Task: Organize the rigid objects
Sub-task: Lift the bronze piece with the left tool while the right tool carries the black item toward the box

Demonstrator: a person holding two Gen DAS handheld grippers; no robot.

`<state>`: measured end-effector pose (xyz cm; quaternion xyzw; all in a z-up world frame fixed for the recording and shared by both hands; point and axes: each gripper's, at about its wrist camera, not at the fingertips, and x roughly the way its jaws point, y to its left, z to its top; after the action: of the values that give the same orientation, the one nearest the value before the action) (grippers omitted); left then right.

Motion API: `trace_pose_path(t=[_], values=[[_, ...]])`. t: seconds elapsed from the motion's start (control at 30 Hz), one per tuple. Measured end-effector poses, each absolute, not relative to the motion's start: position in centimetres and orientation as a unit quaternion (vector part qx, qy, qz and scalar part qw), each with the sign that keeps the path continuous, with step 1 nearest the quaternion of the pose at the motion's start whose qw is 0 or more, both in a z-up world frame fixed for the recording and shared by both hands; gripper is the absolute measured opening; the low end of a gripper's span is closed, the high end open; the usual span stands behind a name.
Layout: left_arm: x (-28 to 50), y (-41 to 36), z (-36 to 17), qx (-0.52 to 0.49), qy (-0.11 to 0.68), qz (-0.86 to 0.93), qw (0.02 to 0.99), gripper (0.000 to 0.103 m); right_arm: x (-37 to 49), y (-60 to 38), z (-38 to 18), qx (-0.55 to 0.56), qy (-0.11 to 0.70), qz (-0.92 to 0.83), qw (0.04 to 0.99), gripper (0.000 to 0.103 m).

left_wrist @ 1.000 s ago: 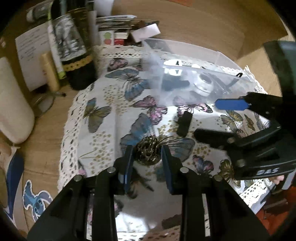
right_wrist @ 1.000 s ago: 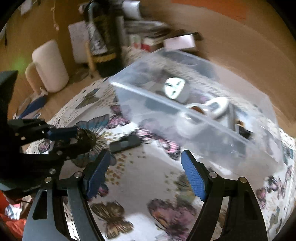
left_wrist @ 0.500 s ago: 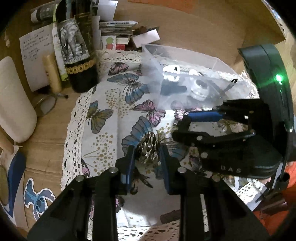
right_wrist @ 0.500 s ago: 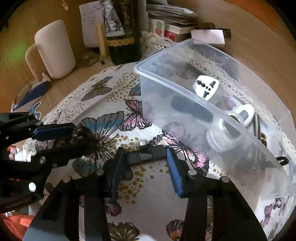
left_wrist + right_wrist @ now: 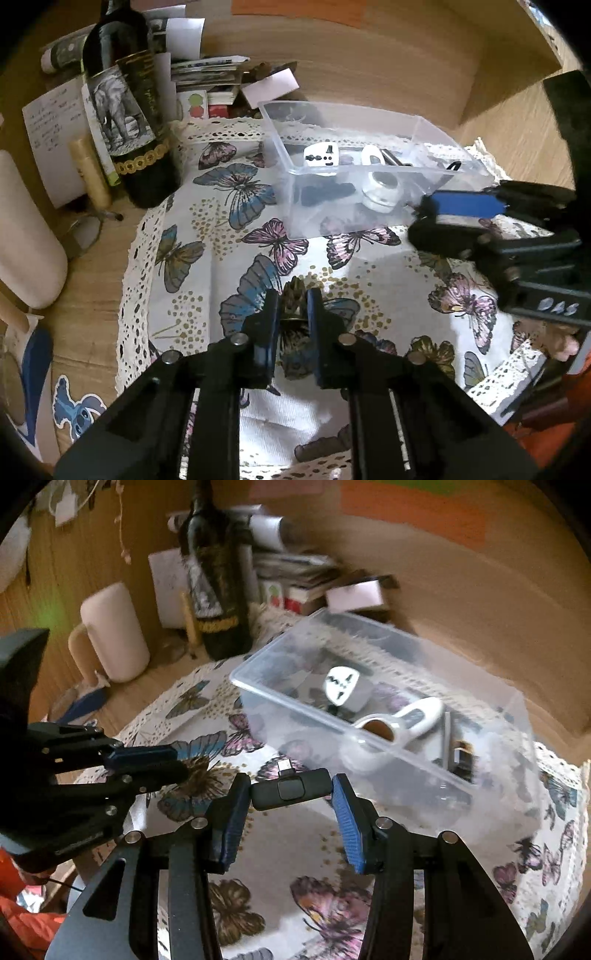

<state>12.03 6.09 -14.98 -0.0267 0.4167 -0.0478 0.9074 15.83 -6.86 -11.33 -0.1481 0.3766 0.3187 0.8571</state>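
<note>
My left gripper is shut on a spiky brass-coloured hair clip and holds it just above the butterfly cloth. My right gripper is shut on a small black adapter with a USB-C plug, lifted above the cloth in front of the clear plastic bin. The bin holds a white travel plug, a white ring-shaped gadget and dark items. In the left wrist view the right gripper is at the right, by the bin's near corner. The left gripper shows at left in the right wrist view.
A dark wine bottle stands at the cloth's back left, with papers and boxes behind it. A cream mug stands on the wooden table to the left. A wooden wall runs behind the bin.
My right gripper closed on the black adapter and lifted it off the cloth toward the bin. My left gripper closed tighter on the hair clip and rose slightly.
</note>
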Motion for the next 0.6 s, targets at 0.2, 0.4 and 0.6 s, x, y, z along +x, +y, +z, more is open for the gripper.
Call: trace_pose_path(t=[0.2, 0.4, 0.6], values=[[13.0, 5.8, -16.4, -0.024, 0.44, -0.048, 0.897, 0.039, 15.9, -8.3, -10.8, -0.134, 0.372, 0.313, 0.864, 0.042], [13.5, 5.7, -17.2, -0.033, 0.45, -0.054, 0.891, 0.007, 16.2, -9.4, -10.7, -0.123, 0.368, 0.309, 0.868, 0.042], [13.8, 4.8, -16.3, -0.022, 0.449, -0.059, 0.892, 0.016, 16.3, -10.3, -10.5, -0.116, 0.364, 0.309, 0.871, 0.042]])
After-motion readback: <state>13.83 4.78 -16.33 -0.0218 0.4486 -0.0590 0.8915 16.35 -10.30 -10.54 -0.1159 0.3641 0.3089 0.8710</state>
